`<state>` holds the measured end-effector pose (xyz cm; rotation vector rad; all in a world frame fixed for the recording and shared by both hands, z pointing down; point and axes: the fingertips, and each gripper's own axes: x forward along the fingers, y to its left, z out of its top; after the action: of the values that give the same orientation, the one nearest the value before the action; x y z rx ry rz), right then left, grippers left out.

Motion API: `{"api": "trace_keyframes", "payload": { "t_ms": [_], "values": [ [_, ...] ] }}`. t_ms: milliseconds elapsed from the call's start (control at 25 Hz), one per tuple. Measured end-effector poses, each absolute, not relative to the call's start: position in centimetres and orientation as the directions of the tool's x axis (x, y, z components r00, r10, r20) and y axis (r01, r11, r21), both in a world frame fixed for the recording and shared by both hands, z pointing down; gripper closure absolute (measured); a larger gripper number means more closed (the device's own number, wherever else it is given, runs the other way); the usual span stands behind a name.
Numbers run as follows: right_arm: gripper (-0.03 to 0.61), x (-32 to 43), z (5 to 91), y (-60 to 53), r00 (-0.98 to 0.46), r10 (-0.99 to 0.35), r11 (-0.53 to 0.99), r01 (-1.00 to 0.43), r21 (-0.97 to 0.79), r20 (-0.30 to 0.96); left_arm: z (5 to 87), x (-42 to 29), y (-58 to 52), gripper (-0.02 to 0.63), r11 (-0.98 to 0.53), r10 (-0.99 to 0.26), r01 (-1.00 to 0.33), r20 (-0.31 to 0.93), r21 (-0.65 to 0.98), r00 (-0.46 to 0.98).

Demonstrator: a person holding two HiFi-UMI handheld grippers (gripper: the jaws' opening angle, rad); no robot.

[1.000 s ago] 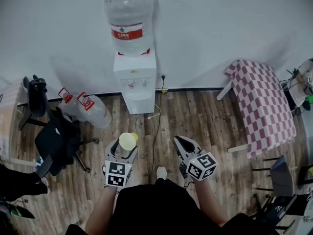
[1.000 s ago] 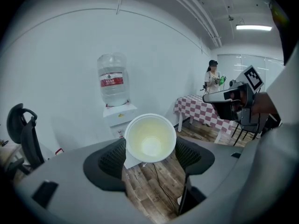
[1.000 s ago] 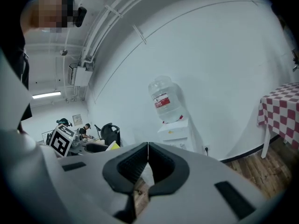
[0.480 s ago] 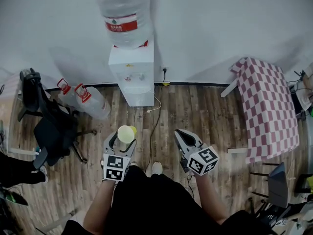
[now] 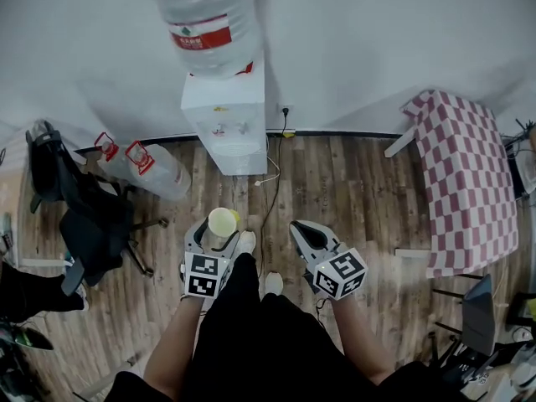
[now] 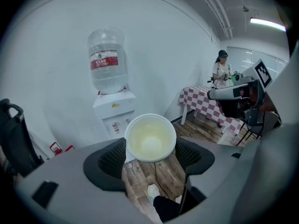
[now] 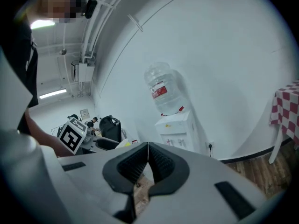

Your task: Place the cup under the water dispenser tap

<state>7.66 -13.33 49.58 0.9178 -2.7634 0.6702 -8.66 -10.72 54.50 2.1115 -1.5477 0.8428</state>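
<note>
1. The left hand-held gripper [image 6: 149, 146] pinches a pale yellow cup [image 6: 150, 138], one jaw pressed to each side of its wall. The cup is upright, mouth up, and looks empty.
2. The right hand-held gripper [image 7: 147, 149] has its jaws pressed together with nothing between them. It is held just beside the left one, above the wooden floor [image 5: 343, 191].
3. Ahead, the white water dispenser [image 5: 224, 124] stands against the wall, with a large bottle [image 5: 203, 19] on top. Its taps [image 6: 116, 124] are small on the front face, and the cup is well apart from them.
4. This looks like the carrying step: the cup is gripped and aimed at the dispenser, but not yet delivered.
5. The next move probably calls for stepping closer and lowering the cup level into the space beneath one tap. The jaws should spread only once its base is supported.
</note>
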Motion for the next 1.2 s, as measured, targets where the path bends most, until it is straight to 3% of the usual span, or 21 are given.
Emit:
{"api": "trace_keyframes", "payload": {
  "t_ms": [480, 1200],
  "values": [
    [0.557, 2.7, 54.5, -22.3, -0.715, -0.593, 0.648, -0.697, -0.307, 0.371, 61.7, -11.2, -23.0, 0.273, -0.387, -0.647, -0.922, 0.711, 0.004, 0.275],
    [0.557, -0.8, 68.5, -31.8, -0.634, -0.598, 0.536, -0.771, -0.343, 0.490, 81.3, -13.7, -39.4, 0.272, -0.444, -0.573, -0.896, 0.776, -0.023, 0.264]
  ]
}}
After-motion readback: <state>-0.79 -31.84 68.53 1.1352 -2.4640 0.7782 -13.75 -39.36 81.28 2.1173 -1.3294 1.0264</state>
